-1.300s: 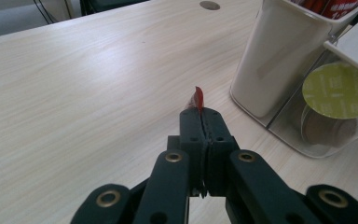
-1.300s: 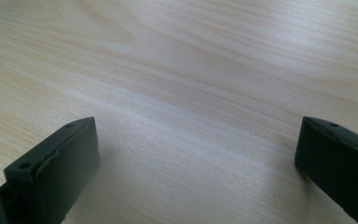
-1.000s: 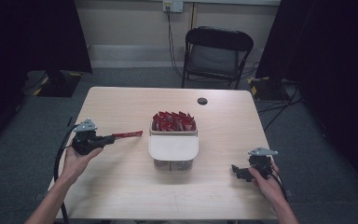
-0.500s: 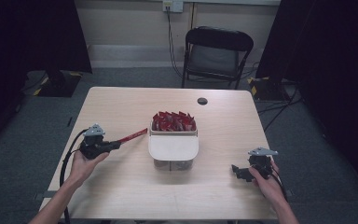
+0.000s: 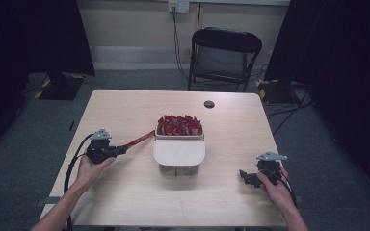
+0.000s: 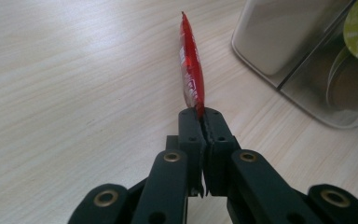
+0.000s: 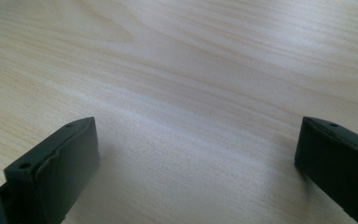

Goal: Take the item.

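Black chair (image 5: 225,55) behind wooden table (image 5: 125,108)

The table (image 5: 125,192) was pale wood-grain with a smooth, faintly shiny finish. The red packet (image 6: 191,74) looked like glossy foil or plastic. The left gripper (image 6: 201,122) was matt black plastic with brass-coloured rivets.

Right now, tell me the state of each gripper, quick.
Left gripper: shut on the red packet, gripped by one end.
Right gripper: open, nothing between the jaws.
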Motion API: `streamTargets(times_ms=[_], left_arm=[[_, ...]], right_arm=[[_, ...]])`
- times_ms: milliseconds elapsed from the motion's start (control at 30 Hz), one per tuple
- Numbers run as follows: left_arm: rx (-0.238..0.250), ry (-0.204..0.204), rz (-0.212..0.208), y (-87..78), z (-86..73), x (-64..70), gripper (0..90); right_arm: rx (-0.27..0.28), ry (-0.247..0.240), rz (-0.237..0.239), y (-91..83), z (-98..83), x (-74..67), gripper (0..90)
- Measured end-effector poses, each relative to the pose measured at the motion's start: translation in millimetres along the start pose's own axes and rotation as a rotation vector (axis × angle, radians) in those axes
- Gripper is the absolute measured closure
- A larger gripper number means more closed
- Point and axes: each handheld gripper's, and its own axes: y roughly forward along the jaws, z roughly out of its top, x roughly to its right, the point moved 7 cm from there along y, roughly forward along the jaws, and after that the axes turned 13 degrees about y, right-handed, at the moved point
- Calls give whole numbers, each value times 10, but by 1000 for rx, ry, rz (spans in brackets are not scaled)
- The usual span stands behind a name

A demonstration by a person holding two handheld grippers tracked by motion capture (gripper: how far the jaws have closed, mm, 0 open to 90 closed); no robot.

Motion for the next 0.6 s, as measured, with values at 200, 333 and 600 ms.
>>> streamTargets(times_ms=[200,333,600], left_arm=[[-43,25,-17,85,-12,36,863],[-50,29,-16,131,2,44,863],[-65,34,-23,205,-5,71,734]], right_arm=[[0,0,0,0,0,0,0],[0,0,0,0,0,0,0],[0,0,0,0,0,0,0]])
